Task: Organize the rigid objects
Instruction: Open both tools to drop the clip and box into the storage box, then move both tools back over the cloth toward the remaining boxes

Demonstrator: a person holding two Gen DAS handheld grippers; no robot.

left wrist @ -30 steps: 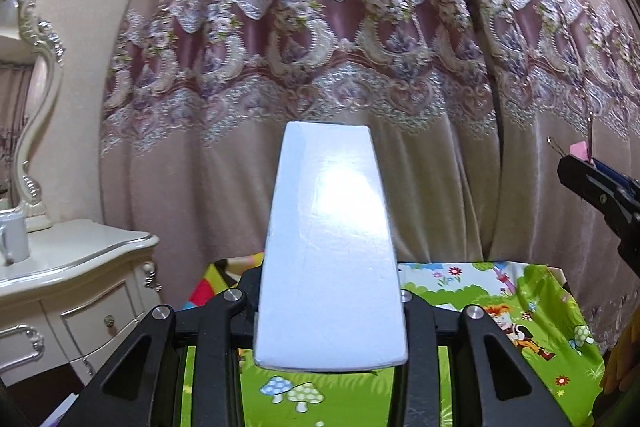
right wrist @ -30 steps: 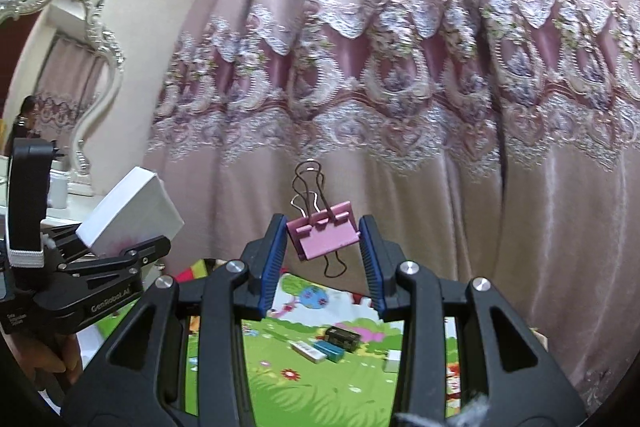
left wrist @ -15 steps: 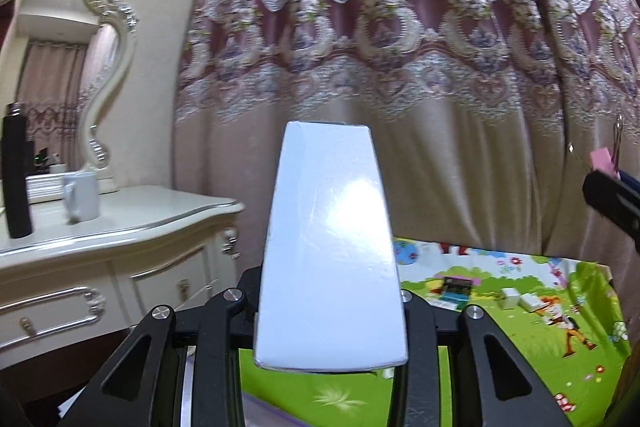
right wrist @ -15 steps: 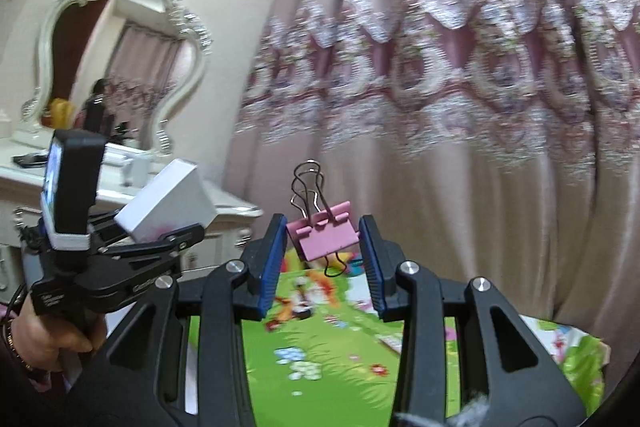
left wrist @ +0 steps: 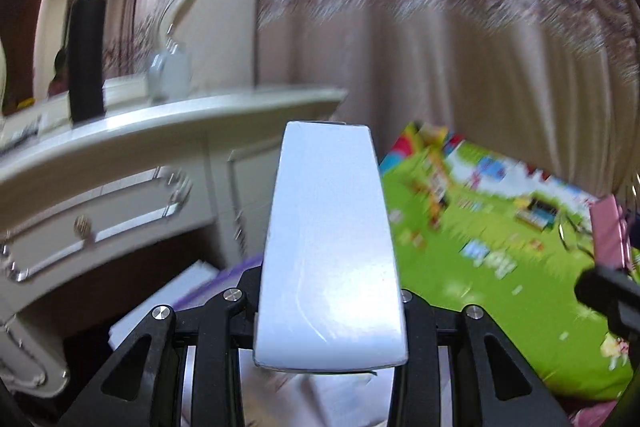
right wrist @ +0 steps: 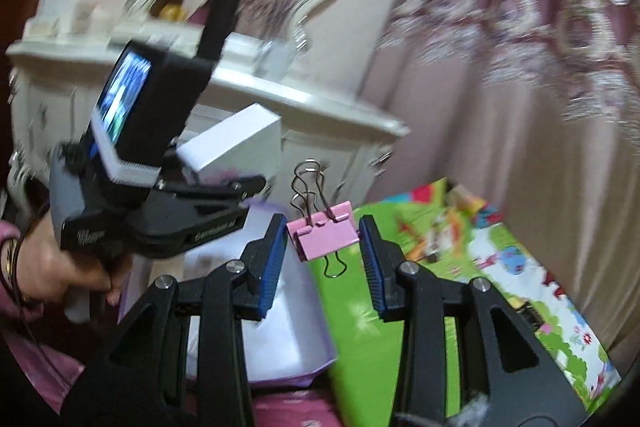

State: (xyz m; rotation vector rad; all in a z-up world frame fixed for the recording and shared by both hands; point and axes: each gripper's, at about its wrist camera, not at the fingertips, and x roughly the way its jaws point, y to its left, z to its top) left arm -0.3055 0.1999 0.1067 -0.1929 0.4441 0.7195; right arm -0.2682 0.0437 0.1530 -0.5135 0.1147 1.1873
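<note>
Both views have swung left and down since a second ago, bringing the white dresser (left wrist: 172, 135) close. Left gripper (left wrist: 328, 307) jaws clamp a white box (left wrist: 328, 247), long axis pointing forward; right gripper (right wrist: 322, 251) jaws pinch a pink binder clip (right wrist: 322, 235), trailing right.

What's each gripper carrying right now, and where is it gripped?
Left gripper: white box, pinched across its near end. Right gripper: pink binder clip, jaws on the two ends of its body, wire handles free.
</note>
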